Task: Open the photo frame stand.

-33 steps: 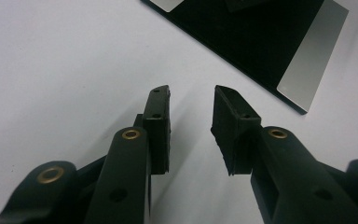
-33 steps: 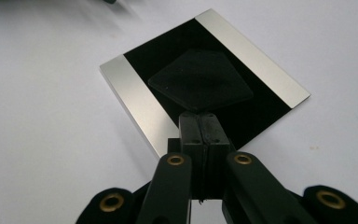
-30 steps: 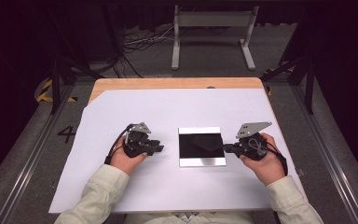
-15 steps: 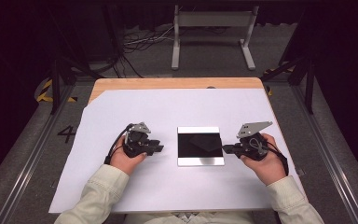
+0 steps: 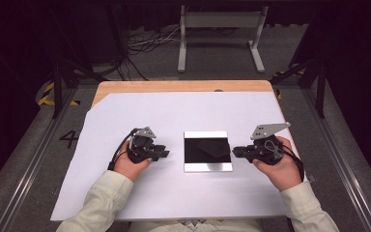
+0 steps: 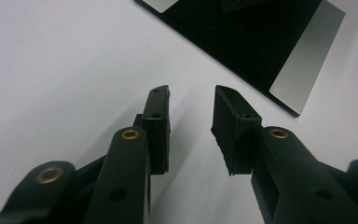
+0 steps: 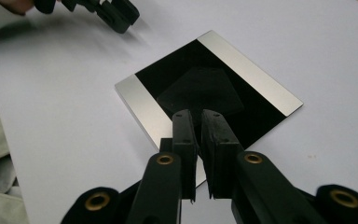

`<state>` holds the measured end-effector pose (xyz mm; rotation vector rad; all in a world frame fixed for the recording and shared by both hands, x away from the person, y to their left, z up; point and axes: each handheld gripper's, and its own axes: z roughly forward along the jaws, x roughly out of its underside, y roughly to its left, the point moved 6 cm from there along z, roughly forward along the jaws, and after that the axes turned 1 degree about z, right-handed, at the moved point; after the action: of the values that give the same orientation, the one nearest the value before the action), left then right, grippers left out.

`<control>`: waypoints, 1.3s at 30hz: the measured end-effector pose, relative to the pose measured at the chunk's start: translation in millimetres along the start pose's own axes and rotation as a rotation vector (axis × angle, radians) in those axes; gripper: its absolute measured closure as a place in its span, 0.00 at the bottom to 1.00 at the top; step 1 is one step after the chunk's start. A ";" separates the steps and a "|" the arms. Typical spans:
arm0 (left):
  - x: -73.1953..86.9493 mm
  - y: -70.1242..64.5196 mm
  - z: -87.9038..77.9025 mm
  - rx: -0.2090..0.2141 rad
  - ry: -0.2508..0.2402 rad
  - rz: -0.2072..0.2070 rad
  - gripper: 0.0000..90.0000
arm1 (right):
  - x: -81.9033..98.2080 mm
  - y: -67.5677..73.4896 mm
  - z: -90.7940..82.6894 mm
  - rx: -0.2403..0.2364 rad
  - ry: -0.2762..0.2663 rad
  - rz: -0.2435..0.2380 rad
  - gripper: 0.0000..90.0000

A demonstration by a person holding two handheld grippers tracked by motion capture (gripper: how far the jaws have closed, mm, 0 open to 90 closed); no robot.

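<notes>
Since a second ago my right gripper (image 5: 237,152) had crept a little toward the black-and-silver plate (image 5: 207,151), and the plate itself sat slightly farther left on the white sheet (image 5: 174,116); my left gripper (image 5: 162,153) had barely shifted.

From the high view, the plate lay flat near the middle of the sheet, between my two tools, with my left hand (image 5: 129,165) and right hand (image 5: 280,166) resting on the paper at either side. That view showed the wooden table edge (image 5: 183,86) beyond the sheet, but it was too far off to tell me how the jaws stood.

My left gripper view settled that for one side: the left gripper (image 6: 192,109) had its jaws spread, a clear gap of white paper between them, and a corner of the plate (image 6: 261,42) lay just ahead, apart from the tips.

My right gripper view showed the right gripper (image 7: 199,116) with jaws drawn almost together, only a thin slit left and nothing caught in it. Its tips hung over the near edge of the plate (image 7: 242,100); whether they touched it I could not tell. That view alone revealed a dark angular patch on the plate's glossy black centre, silver bands along two opposite edges, and my left gripper (image 7: 114,14) far across the sheet.
</notes>
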<state>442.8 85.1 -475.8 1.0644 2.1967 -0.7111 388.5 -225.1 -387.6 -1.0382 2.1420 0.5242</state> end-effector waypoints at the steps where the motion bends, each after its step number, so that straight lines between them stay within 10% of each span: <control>1: 0.1 0.0 0.1 0.000 0.001 0.001 0.75 | -1.8 -1.1 -1.6 -0.004 -0.014 0.024 0.90; 16: 0.5 -0.4 0.6 -0.001 0.000 -0.003 0.74 | -14.7 -17.0 -3.1 0.020 -0.077 0.101 0.80; 39: 1.2 -0.5 1.3 0.002 0.003 -0.003 0.73 | -15.8 -37.3 20.7 -0.063 -0.132 0.352 0.53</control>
<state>442.2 84.5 -477.5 1.0635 2.2009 -0.7143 433.7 -226.6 -392.3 -0.6384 2.2099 0.8067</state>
